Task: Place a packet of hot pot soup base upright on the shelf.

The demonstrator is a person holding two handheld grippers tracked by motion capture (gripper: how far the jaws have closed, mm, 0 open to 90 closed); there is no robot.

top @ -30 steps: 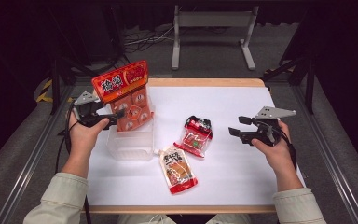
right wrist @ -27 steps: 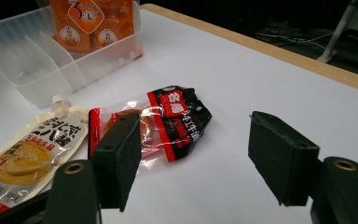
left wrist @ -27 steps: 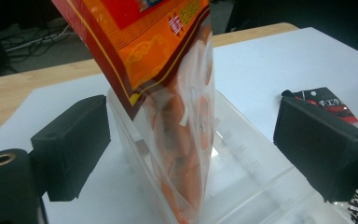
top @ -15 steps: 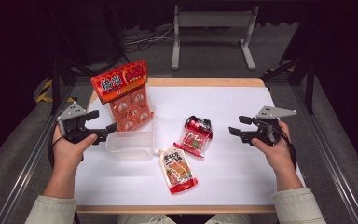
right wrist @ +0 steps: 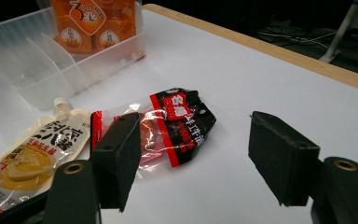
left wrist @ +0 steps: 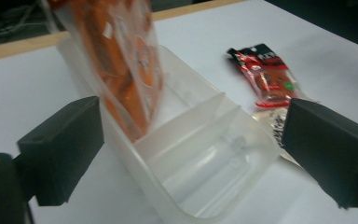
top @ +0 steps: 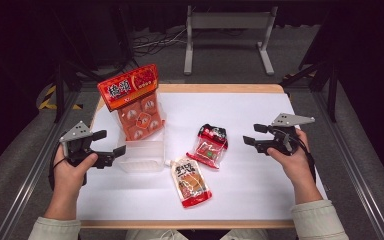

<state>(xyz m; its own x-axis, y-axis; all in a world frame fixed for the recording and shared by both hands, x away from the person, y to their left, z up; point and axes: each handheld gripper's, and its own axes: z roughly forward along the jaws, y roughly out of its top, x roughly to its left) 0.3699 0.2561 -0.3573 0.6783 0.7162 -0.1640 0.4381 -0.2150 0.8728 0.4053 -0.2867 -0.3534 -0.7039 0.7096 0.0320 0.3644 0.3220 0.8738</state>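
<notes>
High view: one clear divided bin [top: 141,156], one orange multi-pack bag [top: 135,105], one red-and-black packet [top: 210,146], one spouted pouch [top: 191,181], all on one white table [top: 260,195]. Two grippers. Orange bag stands upright in the bin's far compartment, long axis vertical, header card leaning toward 11 o'clock. Bin's long axis runs 12 to 6 o'clock. Left gripper [top: 111,143] at 9 o'clock of the bin, just beside its near-left corner, jaws apart and just now widened further, nothing clamped. Right gripper [top: 252,135] at 3 o'clock of the red-and-black packet, well apart from it, jaws apart and empty. Pouch lies flat at 5 o'clock of the bin, spout toward 11 o'clock; packet lies flat at 3 o'clock of the bin.

Left gripper view: bin [left wrist: 200,158] between the two black jaws, pads clear of its walls. Two dividers, three compartments counted; orange bag [left wrist: 130,70] in the far one, tilted. Red-and-black packet [left wrist: 268,74] at 2 o'clock beyond the bin; a pouch edge just past the right jaw.

Right gripper view: jaws wide apart, holding nothing. Red-and-black packet [right wrist: 168,126] flat ahead, partly behind the left jaw, long axis 9 to 3 o'clock. Pouch [right wrist: 32,149] at 9 o'clock, bin [right wrist: 51,51] with orange bag [right wrist: 93,23] at 11 o'clock.
</notes>
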